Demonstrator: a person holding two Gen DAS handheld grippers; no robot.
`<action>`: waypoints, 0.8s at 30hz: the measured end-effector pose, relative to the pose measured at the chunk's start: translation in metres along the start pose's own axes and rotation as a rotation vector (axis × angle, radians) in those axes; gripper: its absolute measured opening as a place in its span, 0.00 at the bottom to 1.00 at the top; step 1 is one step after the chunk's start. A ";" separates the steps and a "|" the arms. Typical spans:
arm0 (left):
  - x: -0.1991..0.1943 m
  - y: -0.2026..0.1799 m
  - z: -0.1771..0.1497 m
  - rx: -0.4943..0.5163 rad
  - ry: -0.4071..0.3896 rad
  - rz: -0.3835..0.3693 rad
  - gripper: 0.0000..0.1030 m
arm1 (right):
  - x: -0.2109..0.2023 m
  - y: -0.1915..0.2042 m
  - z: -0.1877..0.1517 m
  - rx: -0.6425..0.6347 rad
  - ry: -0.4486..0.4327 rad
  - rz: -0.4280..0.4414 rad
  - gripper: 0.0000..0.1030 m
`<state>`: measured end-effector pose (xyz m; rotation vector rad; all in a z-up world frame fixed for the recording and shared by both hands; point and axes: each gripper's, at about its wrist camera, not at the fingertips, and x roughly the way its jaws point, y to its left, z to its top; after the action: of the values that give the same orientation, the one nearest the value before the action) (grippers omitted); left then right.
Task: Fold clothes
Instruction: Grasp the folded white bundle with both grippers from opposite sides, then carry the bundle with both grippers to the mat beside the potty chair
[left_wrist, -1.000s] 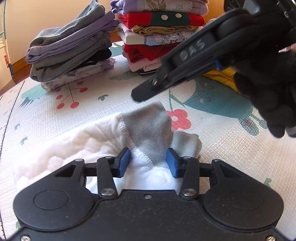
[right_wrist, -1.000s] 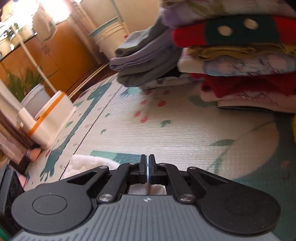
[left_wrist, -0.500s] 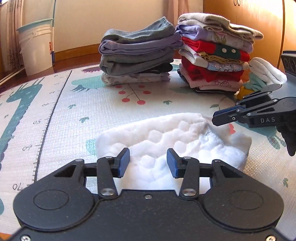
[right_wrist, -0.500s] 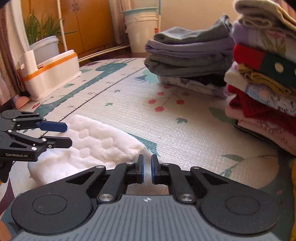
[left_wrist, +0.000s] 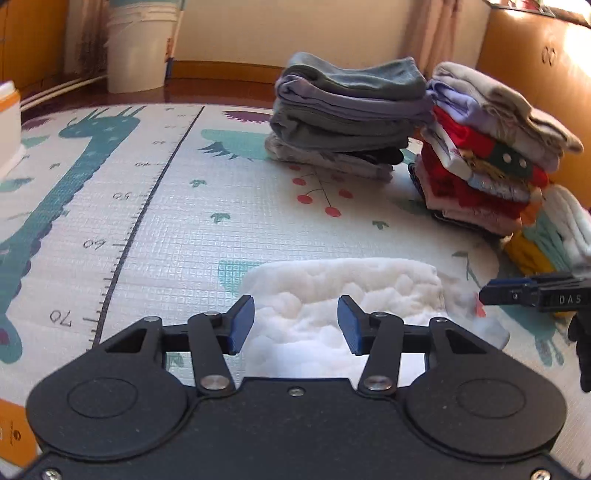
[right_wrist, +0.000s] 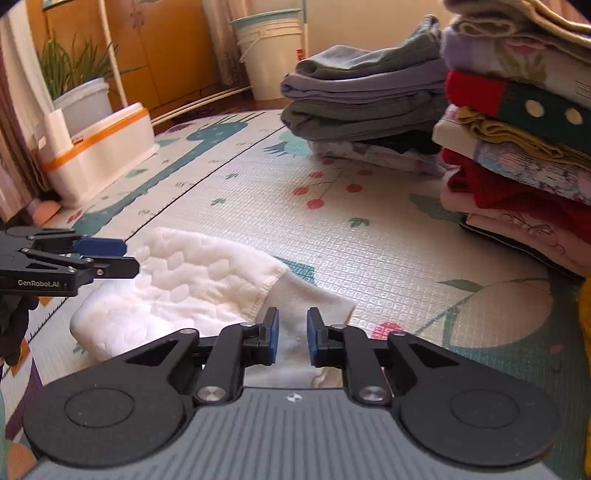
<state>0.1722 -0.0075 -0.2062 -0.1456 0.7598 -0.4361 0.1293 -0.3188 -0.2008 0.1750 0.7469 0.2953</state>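
A white quilted garment (left_wrist: 343, 291) lies folded flat on the play mat (left_wrist: 177, 206); it also shows in the right wrist view (right_wrist: 192, 280), with a smooth white cuff end (right_wrist: 306, 295) toward the right gripper. My left gripper (left_wrist: 296, 328) is open and empty, just above the garment's near edge. My right gripper (right_wrist: 290, 336) is open and empty over the cuff end. Each gripper shows in the other's view: the right one at the far right (left_wrist: 487, 293), the left one at the left edge (right_wrist: 125, 254).
Two stacks of folded clothes stand at the back: a grey and lilac one (left_wrist: 343, 114) and a taller red and mixed one (left_wrist: 487, 155). A yellow and white pile (left_wrist: 554, 236) lies right. A white bucket (left_wrist: 136, 44), an orange-trimmed box (right_wrist: 96, 155) and a potted plant (right_wrist: 74, 85) stand beyond the mat.
The garment's grey part has been folded under and it now lies flat and white. The right gripper has opened from shut. Both grippers have drawn back from the garment.
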 end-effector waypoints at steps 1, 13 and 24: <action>-0.002 0.009 0.000 -0.065 0.008 -0.012 0.49 | -0.002 -0.011 0.000 0.079 0.008 0.005 0.49; 0.014 0.063 -0.032 -0.533 0.081 -0.139 0.50 | 0.032 -0.055 -0.023 0.499 0.131 0.144 0.62; 0.010 0.062 -0.033 -0.640 0.100 -0.167 0.26 | 0.034 -0.039 -0.028 0.507 0.151 0.170 0.24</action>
<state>0.1757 0.0453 -0.2539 -0.7949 0.9716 -0.3461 0.1410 -0.3436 -0.2531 0.7045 0.9501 0.2777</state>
